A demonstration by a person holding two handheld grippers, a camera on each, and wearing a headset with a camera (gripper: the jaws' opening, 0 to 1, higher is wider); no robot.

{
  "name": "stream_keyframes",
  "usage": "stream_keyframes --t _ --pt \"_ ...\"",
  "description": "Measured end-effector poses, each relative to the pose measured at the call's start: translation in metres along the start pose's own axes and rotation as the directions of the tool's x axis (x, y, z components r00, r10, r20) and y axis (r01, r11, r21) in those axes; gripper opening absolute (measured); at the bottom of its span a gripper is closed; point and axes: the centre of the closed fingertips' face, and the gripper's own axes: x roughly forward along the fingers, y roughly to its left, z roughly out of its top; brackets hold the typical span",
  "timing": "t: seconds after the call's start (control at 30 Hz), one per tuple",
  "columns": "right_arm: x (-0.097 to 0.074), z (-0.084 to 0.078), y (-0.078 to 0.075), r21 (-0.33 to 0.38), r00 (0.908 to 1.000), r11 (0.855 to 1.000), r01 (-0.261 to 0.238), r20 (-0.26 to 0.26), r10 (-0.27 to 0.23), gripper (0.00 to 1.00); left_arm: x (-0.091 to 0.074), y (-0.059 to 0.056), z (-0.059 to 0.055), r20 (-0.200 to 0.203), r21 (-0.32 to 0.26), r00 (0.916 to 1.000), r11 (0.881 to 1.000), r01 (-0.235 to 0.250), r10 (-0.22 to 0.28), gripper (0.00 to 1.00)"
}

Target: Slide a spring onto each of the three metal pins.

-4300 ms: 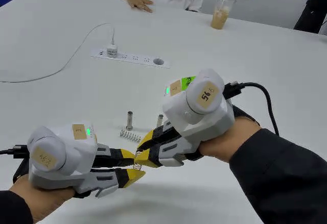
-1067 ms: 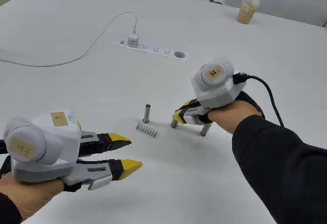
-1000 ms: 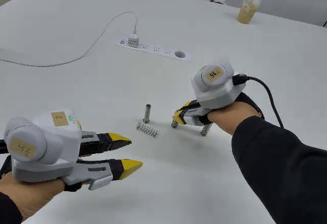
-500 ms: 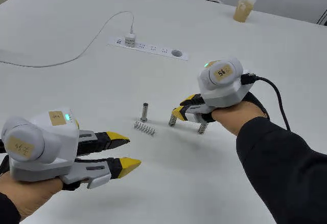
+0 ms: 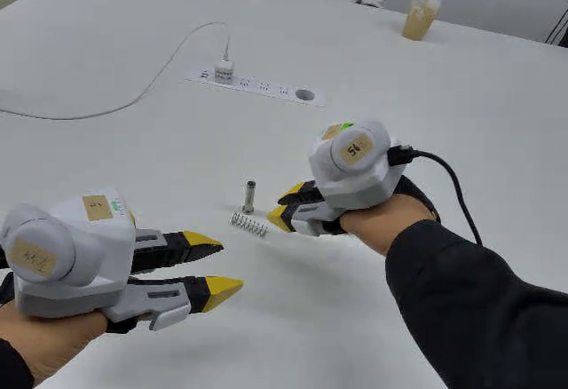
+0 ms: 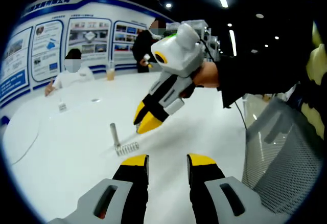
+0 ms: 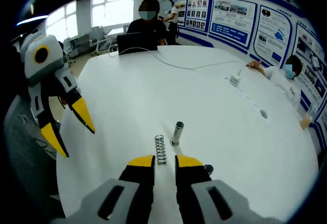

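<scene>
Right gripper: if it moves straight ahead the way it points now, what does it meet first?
Most likely the loose spring, lying on the table right ahead of the right gripper, in line with the gap between its jaws. The bare pin stands just beyond it. Depth is hard to judge.

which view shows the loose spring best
Right gripper view: the loose spring lies whole, coils distinct, beside the bare pin. Head view and left gripper view show it smaller, coils less clear.
</scene>
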Motion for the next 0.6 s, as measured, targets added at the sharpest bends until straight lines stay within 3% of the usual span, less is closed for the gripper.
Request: stream_keyframes --t 0.6 --pt "0.03 -0.021 0.002 0.041 0.9969 0.998 -0.04 -0.066 0.043 0.15 0.0 0.002 -0.003 -0.011 -0.008 0.9999 1.0 -0.007 0.007 0.3"
